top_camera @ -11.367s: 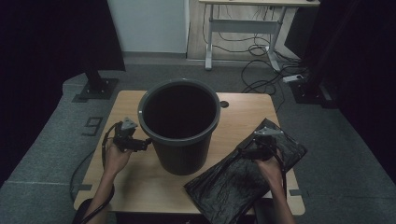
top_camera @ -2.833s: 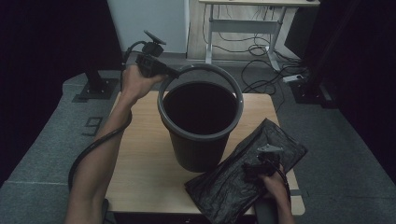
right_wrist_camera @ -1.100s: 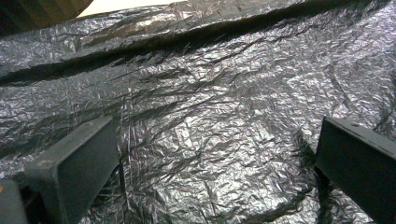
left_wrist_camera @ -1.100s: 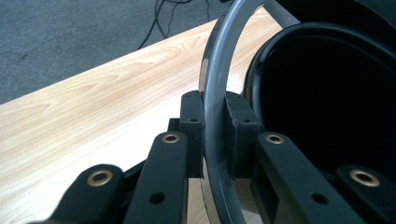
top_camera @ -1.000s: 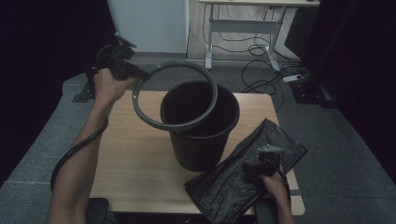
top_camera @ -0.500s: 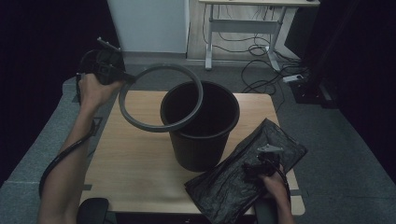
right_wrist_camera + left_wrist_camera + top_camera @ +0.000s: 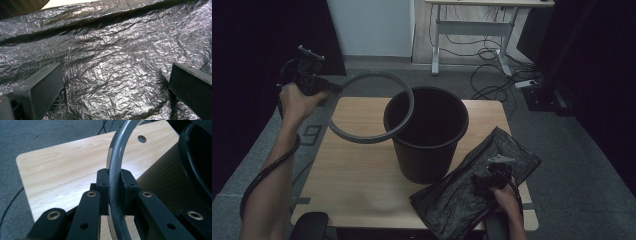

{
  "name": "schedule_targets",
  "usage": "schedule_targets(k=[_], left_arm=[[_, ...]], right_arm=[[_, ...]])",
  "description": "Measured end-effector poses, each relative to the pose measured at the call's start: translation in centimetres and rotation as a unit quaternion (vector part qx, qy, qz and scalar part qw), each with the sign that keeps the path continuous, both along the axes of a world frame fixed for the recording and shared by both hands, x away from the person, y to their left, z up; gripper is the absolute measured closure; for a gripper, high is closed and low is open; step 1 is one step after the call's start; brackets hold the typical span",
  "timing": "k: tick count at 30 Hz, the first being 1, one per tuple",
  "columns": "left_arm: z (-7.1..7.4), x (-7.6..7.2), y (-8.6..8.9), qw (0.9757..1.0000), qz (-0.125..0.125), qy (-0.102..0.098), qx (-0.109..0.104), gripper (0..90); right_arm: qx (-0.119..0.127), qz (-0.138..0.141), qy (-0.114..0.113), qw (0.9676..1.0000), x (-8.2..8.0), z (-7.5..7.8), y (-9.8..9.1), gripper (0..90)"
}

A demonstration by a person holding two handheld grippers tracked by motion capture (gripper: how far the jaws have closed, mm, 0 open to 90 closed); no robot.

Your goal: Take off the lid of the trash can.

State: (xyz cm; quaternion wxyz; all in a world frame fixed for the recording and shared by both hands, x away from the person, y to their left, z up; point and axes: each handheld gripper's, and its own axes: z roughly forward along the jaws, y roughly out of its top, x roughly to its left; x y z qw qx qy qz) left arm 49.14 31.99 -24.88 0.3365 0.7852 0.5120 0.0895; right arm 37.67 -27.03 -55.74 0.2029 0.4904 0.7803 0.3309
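High view, ring (image 7: 371, 107): clamped in left gripper (image 7: 312, 82), held above tabletop (image 7: 357, 175) beside bin (image 7: 427, 135).
Right gripper (image 7: 492, 175): jaws apart over bag (image 7: 462, 200).
Risk: thin-edge grip might slip; ring could drop.

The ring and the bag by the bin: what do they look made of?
Ring: likely hard plastic, perhaps painted metal; smooth grey with a soft sheen, keeps its round shape while held.
Bag: thin black plastic film; glossy and finely crinkled all over.
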Motion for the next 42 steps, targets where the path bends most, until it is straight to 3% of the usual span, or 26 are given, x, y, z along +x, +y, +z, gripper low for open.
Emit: schedule_targets(k=[32, 42], left_arm=[[-1.9, -2.8, 8.0, 0.9975, 0.069, 0.012, -0.011, 78.7], [-3.9, -3.2, 9.1, 0.9966, 0.079, 0.018, -0.016, 78.7]], right_arm=[[0.000, 0.000, 0.000, 1.0000, 0.0, 0.0, 0.0, 0.0], [0.000, 0.000, 0.000, 1.0000, 0.0, 0.0, 0.0, 0.0]])
